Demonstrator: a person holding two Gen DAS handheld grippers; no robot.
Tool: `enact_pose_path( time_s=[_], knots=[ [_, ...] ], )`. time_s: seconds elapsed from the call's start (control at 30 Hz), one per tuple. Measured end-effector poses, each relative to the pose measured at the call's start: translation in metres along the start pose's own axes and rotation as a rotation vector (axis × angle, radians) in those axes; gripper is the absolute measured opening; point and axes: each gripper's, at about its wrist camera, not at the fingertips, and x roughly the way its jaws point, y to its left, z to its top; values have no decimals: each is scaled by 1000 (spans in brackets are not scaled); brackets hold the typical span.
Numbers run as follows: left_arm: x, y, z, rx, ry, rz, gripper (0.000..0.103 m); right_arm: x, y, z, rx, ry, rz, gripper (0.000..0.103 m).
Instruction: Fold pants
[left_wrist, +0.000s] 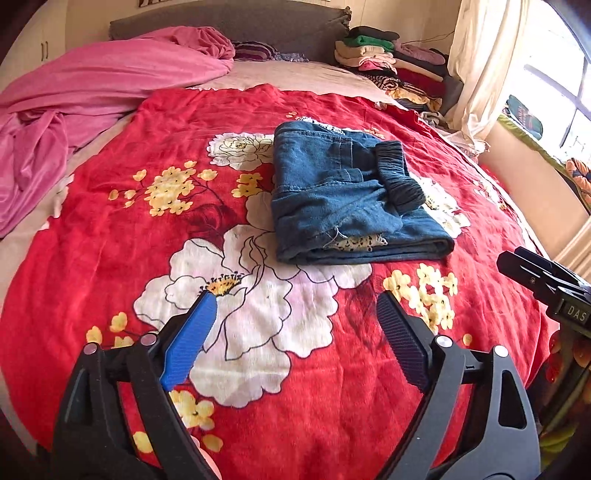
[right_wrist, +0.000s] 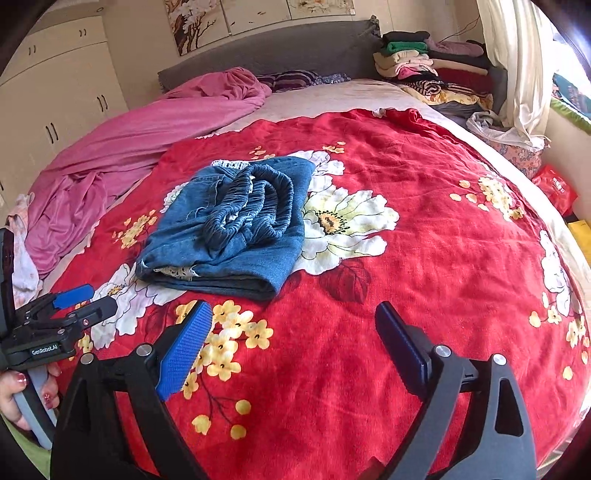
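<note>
A pair of blue denim pants (left_wrist: 343, 195) lies folded into a compact rectangle on the red floral blanket (left_wrist: 184, 147), elastic waistband on top. It also shows in the right wrist view (right_wrist: 236, 225). My left gripper (left_wrist: 295, 299) is open and empty, hovering over the blanket just short of the pants; it also appears in the right wrist view (right_wrist: 79, 301). My right gripper (right_wrist: 293, 310) is open and empty, in front of the pants and to their right. Its body shows at the right edge of the left wrist view (left_wrist: 546, 280).
A crumpled pink sheet (left_wrist: 92, 92) lies on the bed's left side. A stack of folded clothes (left_wrist: 399, 62) stands at the far right by the grey headboard (left_wrist: 229, 22). A curtain (left_wrist: 480, 55) and window are on the right, cupboards (right_wrist: 55, 85) on the left.
</note>
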Motion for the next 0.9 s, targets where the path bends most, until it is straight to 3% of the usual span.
enact_pose_path(
  time_s=[0.13, 0.9],
  knots=[
    [-15, 2, -7, -3, -31, 14, 93, -13, 5, -4, 0, -22, 8, 96],
    [-52, 9, -28, -33, -91, 39, 93, -68, 26, -24, -67, -158, -18, 98]
  ],
)
